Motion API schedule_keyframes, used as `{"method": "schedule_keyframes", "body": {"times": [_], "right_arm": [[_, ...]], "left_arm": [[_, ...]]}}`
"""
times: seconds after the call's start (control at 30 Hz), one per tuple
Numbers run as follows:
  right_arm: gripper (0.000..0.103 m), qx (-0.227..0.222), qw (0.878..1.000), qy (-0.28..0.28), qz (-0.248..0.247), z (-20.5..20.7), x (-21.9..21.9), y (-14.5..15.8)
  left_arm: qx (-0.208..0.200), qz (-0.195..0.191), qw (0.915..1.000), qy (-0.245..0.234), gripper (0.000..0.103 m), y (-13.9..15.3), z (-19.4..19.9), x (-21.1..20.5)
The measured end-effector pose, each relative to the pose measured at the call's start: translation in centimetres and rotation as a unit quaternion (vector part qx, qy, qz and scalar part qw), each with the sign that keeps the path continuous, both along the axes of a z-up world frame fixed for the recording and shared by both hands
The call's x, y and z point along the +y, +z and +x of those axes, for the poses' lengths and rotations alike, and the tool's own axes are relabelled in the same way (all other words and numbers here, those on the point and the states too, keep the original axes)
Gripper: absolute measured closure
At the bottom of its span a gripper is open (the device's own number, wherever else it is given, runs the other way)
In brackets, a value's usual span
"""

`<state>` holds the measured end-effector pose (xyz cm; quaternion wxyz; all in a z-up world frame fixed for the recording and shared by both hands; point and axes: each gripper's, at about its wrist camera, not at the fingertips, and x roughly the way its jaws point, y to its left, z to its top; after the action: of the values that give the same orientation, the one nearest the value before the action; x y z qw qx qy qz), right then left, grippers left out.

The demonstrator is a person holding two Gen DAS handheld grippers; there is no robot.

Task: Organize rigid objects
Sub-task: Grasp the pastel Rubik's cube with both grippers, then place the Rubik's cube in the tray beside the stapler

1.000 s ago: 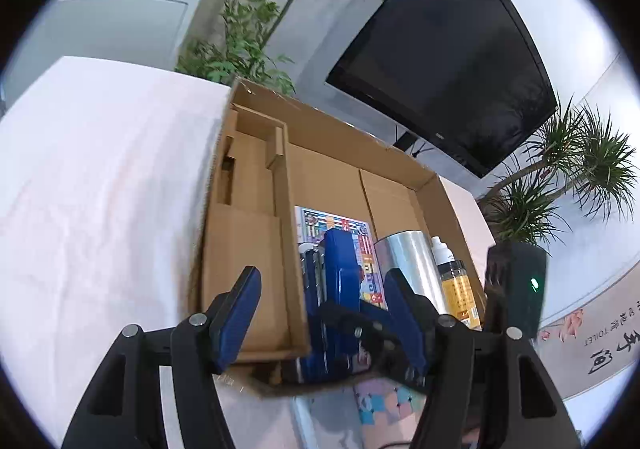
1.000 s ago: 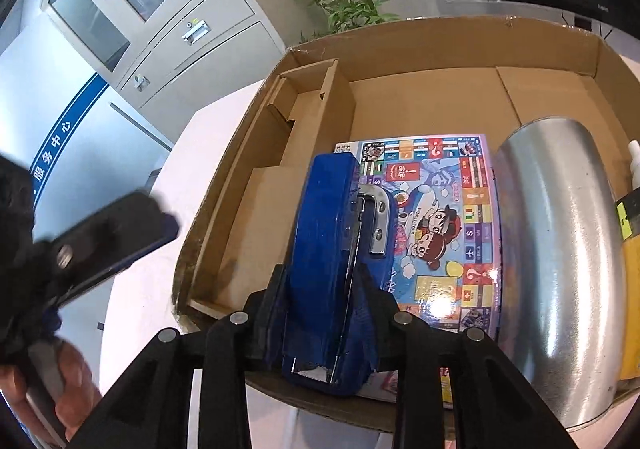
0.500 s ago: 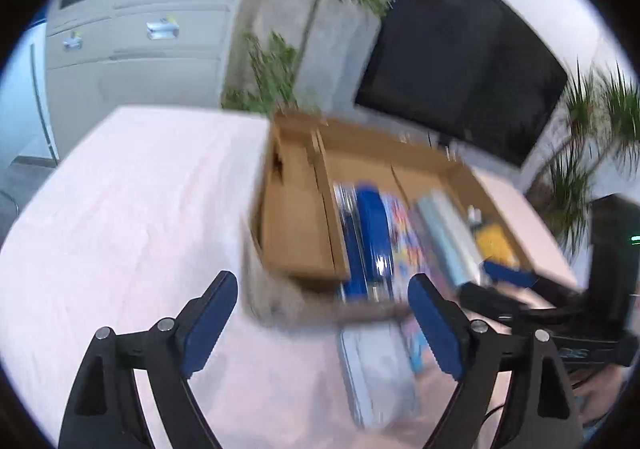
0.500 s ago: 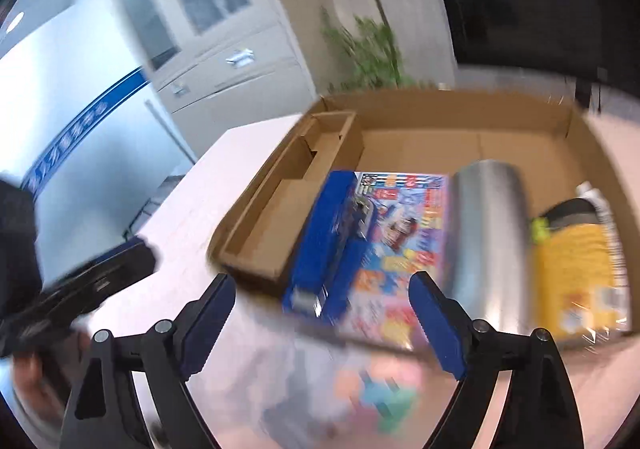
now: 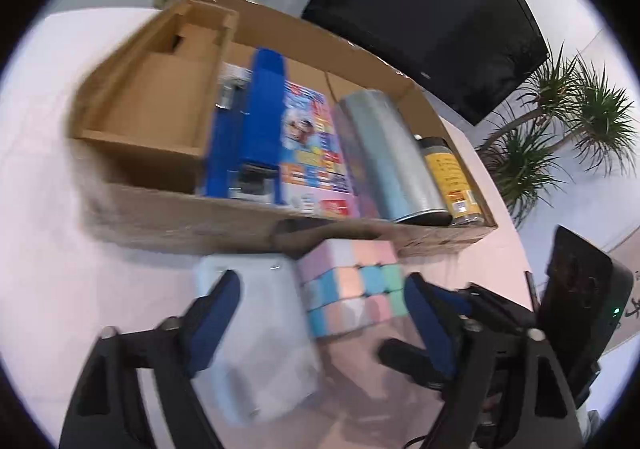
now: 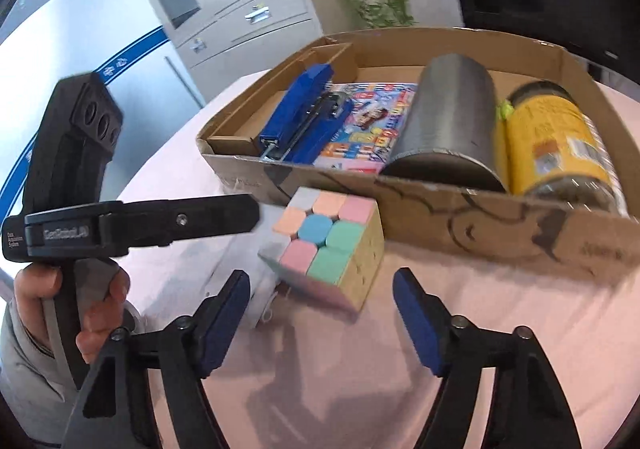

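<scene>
Right wrist view: right gripper (image 6: 322, 319) was seen wide apart, nothing held, where a second earlier the blue stapler (image 6: 302, 125) had been clamped between its fingers. Stapler was now left lying in the cardboard box (image 6: 480, 225) at 11 o'clock, on the colourful game board (image 6: 360, 133), with silver cylinder (image 6: 448, 117) and yellow bottle (image 6: 556, 141) beside it toward 1 o'clock. So the stapler placement was judged done. Both grippers had been pulled back from the box. The pastel cube (image 6: 332, 249) was framed just ahead at 12 o'clock, on the pink tablecloth (image 6: 460, 289), outside the box, touching nothing of the gripper. Left gripper (image 5: 320, 323) was also spread wide and empty; in its blurred view the cube (image 5: 352, 293) was at 1 o'clock and a pale white box (image 5: 260, 337) at 11 o'clock, both still unpacked. Cube was judged the likely next pick.
</scene>
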<state>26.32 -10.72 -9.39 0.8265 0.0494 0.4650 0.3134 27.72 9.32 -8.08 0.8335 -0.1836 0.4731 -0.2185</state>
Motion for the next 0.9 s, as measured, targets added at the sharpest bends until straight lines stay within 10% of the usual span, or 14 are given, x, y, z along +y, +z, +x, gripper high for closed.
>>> {"method": "schedule_keyframes", "body": {"times": [0.07, 0.27, 0.7, 0.9], "right_arm": [[0.049, 0.003, 1.0, 0.015, -0.005, 0.9, 0.4, -0.4], [0.053, 0.01, 0.999, 0.03, 0.007, 1.2, 1.2, -0.9], [0.053, -0.054, 0.998, 0.027, 0.028, -2.1, 1.2, 5.5], [0.053, -0.099, 0.994, 0.022, 0.033, 0.2, 1.5, 9.7]], "left_arm": [[0.023, -0.015, 0.9995, -0.018, 0.052, -0.9, 0.8, -1.3], [0.025, -0.018, 0.9995, -0.002, 0.059, -1.0, 0.2, -1.3], [-0.056, 0.014, 0.9977, 0.037, 0.059, 5.9, -4.4, -1.8], [-0.079, 0.009, 0.9965, 0.027, 0.059, 9.1, -0.2, -1.7]]}}
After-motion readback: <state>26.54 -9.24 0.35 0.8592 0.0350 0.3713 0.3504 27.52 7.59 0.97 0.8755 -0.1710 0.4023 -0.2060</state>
